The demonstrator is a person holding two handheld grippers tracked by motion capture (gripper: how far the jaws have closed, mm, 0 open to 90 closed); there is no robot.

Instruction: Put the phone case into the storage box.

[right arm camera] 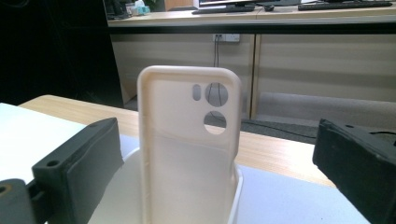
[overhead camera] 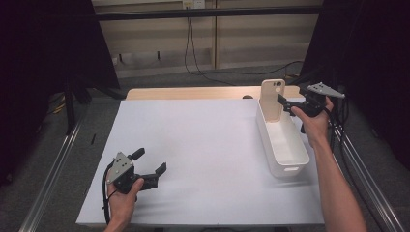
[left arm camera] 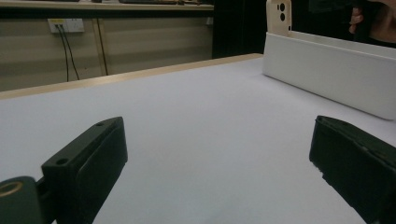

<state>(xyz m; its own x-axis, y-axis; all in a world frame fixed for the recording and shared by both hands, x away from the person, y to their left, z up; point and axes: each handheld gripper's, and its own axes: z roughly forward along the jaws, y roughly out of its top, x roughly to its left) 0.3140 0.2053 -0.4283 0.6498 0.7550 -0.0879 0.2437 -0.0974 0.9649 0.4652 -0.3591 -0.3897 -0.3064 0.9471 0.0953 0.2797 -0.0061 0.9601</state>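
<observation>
The phone case (overhead camera: 272,99) stands upright at the far end of the white bin (overhead camera: 283,145), leaning against the bin's end wall, its long axis vertical and its camera cutouts at the top. The right gripper (overhead camera: 286,102) sits just beside it, at about three o'clock from the case in the high view, pointing toward nine o'clock. In the right gripper view the case (right arm camera: 189,149) rises straight ahead, at twelve o'clock between the two jaws, its hollow inner face toward the camera. The jaws stand wide open on either side, with clear gaps at both edges of the case; nothing is gripped.

The bin runs lengthwise from twelve to six o'clock along the right side of the surface (overhead camera: 203,159). The left gripper (overhead camera: 151,166) hovers low over the near left corner, well apart from the bin, its jaws spread and empty too; from there the case (left arm camera: 279,17) lies far off at about one o'clock.

So the right hand is much the nearer. By my judgement the case is set down, and any withdrawal should go straight back toward three o'clock to avoid tipping it.
</observation>
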